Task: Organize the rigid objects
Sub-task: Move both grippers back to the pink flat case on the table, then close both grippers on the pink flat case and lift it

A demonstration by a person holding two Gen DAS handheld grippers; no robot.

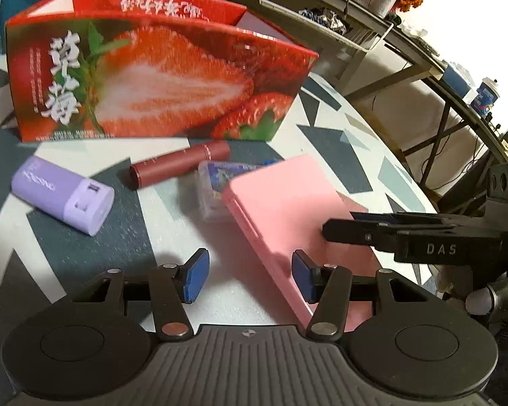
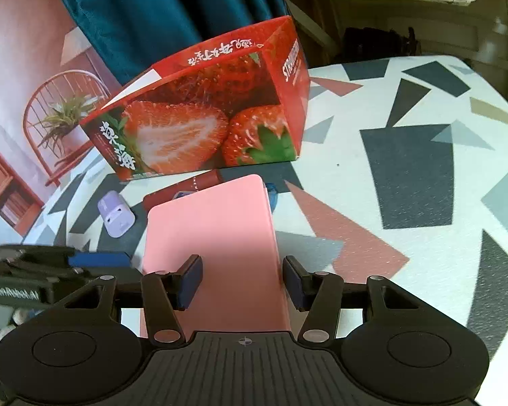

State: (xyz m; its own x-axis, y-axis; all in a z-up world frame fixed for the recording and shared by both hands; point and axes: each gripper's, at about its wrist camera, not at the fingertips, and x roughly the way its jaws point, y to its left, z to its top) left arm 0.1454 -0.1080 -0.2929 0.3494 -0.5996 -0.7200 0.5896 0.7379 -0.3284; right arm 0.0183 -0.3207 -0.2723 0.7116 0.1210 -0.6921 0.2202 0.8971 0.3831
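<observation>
Right gripper (image 2: 242,279) part-open, straddling pink case (image 2: 213,233), pads not yet pressing; left gripper (image 1: 250,279) part-open at case's edge, nothing gripped; centre case between pads, squeeze squarely, lift level toward box (image 2: 199,125) at 12 o'clock.

frame: matte black, ribbed grey deck, two round discs
left gripper (image 1: 250,279): blue pads, silver rivets
right gripper (image 2: 242,280): same blue pads
markings: white "DAS", "GenRobot.AI" lettering
</observation>
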